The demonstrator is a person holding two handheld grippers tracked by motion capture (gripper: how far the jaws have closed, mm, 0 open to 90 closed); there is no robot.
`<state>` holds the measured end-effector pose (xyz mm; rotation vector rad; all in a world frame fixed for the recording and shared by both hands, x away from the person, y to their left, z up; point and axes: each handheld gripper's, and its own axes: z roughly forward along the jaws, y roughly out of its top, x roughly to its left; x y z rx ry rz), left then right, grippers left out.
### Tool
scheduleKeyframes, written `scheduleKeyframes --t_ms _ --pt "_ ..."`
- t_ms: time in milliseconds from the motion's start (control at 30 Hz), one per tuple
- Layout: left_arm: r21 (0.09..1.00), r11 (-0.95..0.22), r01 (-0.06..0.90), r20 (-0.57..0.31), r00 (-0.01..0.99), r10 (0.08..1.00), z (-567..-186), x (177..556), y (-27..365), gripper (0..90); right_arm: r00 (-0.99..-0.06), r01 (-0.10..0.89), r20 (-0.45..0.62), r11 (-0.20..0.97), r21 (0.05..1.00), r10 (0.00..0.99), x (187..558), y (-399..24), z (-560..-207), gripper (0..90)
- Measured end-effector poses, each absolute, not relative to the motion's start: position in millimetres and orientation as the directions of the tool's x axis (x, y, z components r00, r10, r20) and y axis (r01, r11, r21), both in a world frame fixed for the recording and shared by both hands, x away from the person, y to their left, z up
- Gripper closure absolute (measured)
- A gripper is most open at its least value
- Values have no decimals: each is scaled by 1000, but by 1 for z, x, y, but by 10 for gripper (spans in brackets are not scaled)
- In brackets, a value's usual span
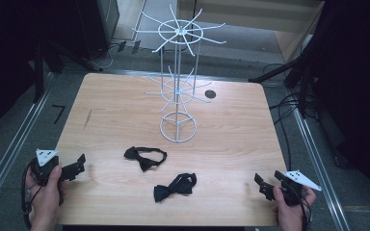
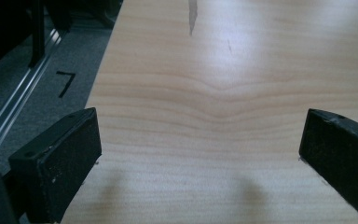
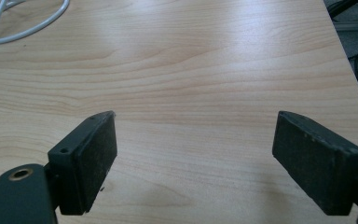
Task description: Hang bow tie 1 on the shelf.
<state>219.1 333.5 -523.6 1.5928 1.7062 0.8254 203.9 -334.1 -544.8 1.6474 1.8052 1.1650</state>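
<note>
Two black fabric bow ties lay flat on the pale wood-grain table (image 1: 231,125): the far tie (image 1: 144,157), its strap looped, and the near tie (image 1: 175,186), near the front edge. Behind them stood a white wire rack (image 1: 178,86) (round base, radiating hooks). The left gripper (image 1: 79,165) and right gripper (image 1: 261,184) rested at opposite front corners, matte jaws spread wide, grasping nothing.

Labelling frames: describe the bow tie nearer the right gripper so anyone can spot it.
Start at the white wire rack mid-table. Two black bow ties lie in front of it. Yours is the bow tie closest to the near edge, right of the looped bow tie, its strap tucked close, not spread out.
</note>
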Motion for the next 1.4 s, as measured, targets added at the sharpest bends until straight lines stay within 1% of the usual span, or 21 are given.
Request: scheduleKeyframes --t_ms 167,300,433,633,867,1100,1233,1400 --pt "809 59 585 -44 -41 998 -524 219 333 0 -222 584 202 -36 811 954 205 -329 -542 143" --pt "788 46 614 -43 -19 999 -525 221 331 0 -243 574 183 -10 819 953 203 -324 -537 143" --pt "789 7 614 -6 -3 1000 -524 220 327 0 -267 562 179 2 827 947 202 -321 -531 143" --pt "794 24 608 -13 -23 1000 -524 220 330 0 -290 560 178 16 828 940 201 -313 -525 143" --pt "792 23 610 -17 -16 1000 -524 219 332 0 -293 554 181 12 832 939 204 -303 -520 143" --pt "787 47 615 -35 -32 999 -524 220 334 0 -294 564 183 16 825 938 206 -295 -520 143" --pt "791 39 611 -12 -49 999 -524 219 335 0 -302 558 154 43 828 941 207 -290 -518 143" --pt "789 51 613 -20 -57 998 -524 220 335 0 -311 549 138 59 834 940 207 -285 -514 143"
